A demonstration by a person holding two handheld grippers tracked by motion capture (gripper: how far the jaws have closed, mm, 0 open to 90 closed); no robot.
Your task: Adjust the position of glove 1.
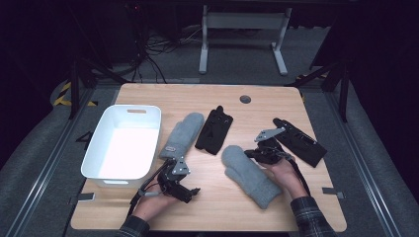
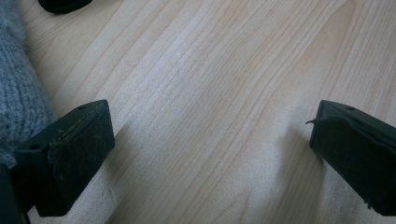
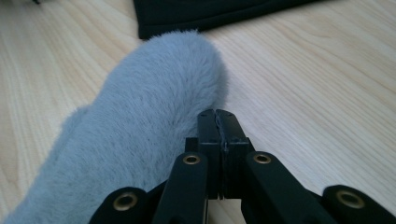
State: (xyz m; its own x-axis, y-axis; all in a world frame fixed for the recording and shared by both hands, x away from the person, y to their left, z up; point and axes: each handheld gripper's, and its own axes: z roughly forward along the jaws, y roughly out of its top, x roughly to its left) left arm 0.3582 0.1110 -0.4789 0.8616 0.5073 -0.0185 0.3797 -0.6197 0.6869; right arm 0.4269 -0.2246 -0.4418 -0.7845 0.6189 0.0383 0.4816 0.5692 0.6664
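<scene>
— Nudging my right gripper (image 3: 219, 116) up against the near grey mitten (image 3: 140, 140), are you seeing that?

— Yes. How are its jaws standing?

— Pressed together, nothing between them; the mitten's fluffy side is lying just left of the tips, touching or nearly so, and a black glove (image 3: 210, 14) is lying beyond it.

— And your left gripper (image 1: 184, 190)?

— Its jaws are gaping wide over bare bench (image 2: 210, 93), with the other grey mitten (image 2: 18, 93) just outside the left jaw.

— What step are you judging this to be?

— Approaching the mitten for a pick, probably heading for the white tub (image 1: 99, 143) beyond my left jaws.

— So what is the next move calling for?

— Spreading the right jaws first, then straddling the mitten's edge before squeezing; shut as they are, I'm only going to push it along.
</scene>
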